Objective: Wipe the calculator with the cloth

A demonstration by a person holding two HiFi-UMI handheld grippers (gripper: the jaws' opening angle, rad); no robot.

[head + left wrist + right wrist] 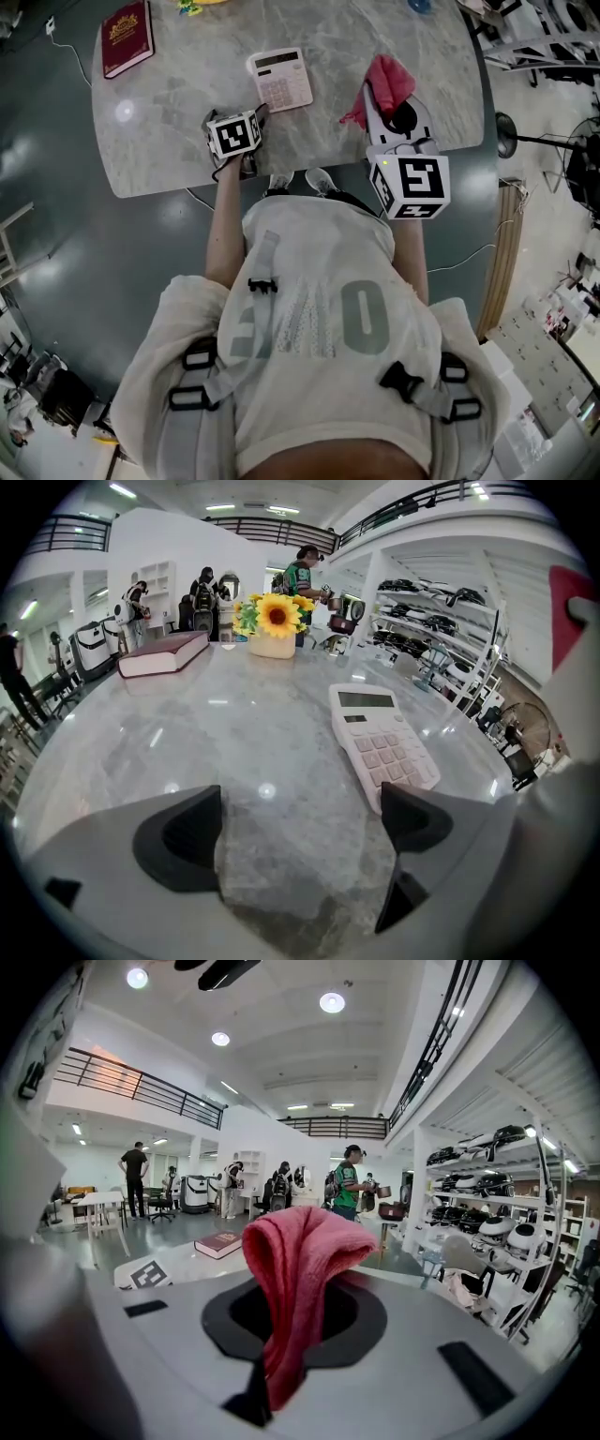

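Near the marble table's (169, 141) front edge, the left gripper (305, 827) is pointing inward with its 2 jaws spread wide over bare stone. The pale calculator (380, 738) is lying flat just ahead, by the right jaw. Further right, the right gripper (300, 1312) is pinching a red cloth (302, 1251) between closed jaws — the fabric bunching upward.

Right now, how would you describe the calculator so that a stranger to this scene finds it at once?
Start from the grey marble table. Near its middle, just ahead of the open left gripper, lies the calculator. It alone is pale and flat with keys and a display; the book at the far left is dark red, the cloth soft and red.
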